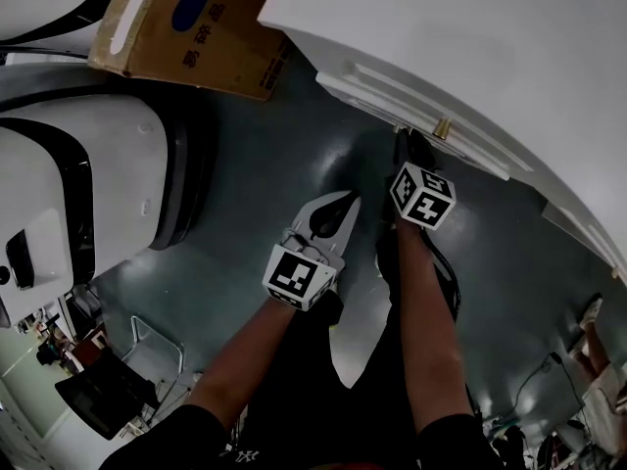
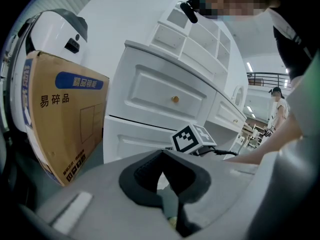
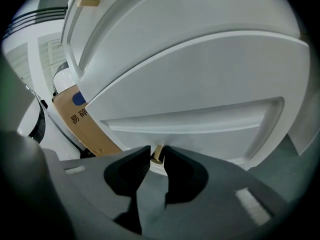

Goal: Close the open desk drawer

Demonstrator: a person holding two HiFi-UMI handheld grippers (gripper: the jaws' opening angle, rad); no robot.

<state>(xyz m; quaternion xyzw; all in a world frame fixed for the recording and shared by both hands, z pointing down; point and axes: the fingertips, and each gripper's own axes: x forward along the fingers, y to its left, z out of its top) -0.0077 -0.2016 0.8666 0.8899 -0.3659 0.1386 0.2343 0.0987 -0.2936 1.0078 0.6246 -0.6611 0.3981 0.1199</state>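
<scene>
Forearms (image 1: 431,302) come first, bare and reaching down and away from the head camera, each ending in a gripper with a marker cube (image 1: 423,196) on its back. The right gripper (image 3: 157,157) does the work. Its dark jaws sit against either side of a small brass knob (image 1: 442,127), as tight on it as its own view can show, so I take it as clamped on the knob and not merely near it. That hold suits the job: the knob is the only handle on the drawer (image 3: 200,79), and a grip on it lets the hand steer the front straight in instead of letting it skew. The drawer front fills everything ahead of and above the right gripper, a white panel with a raised frame, and it belongs to the white desk (image 1: 441,27) that spreads beyond it. Seen from the left gripper's side, this front appears to stand a little forward of the upper drawer (image 2: 155,91), so by my reading the drawer is not fully home. The left gripper (image 1: 338,209) hangs beside and just behind the right one, over the grey floor (image 1: 265,155), jaws together with nothing between them. It seems parked out of the way, since one hand is enough. A cardboard box (image 1: 186,27) stands beyond the left gripper, off to the side of the drawer's path.
</scene>
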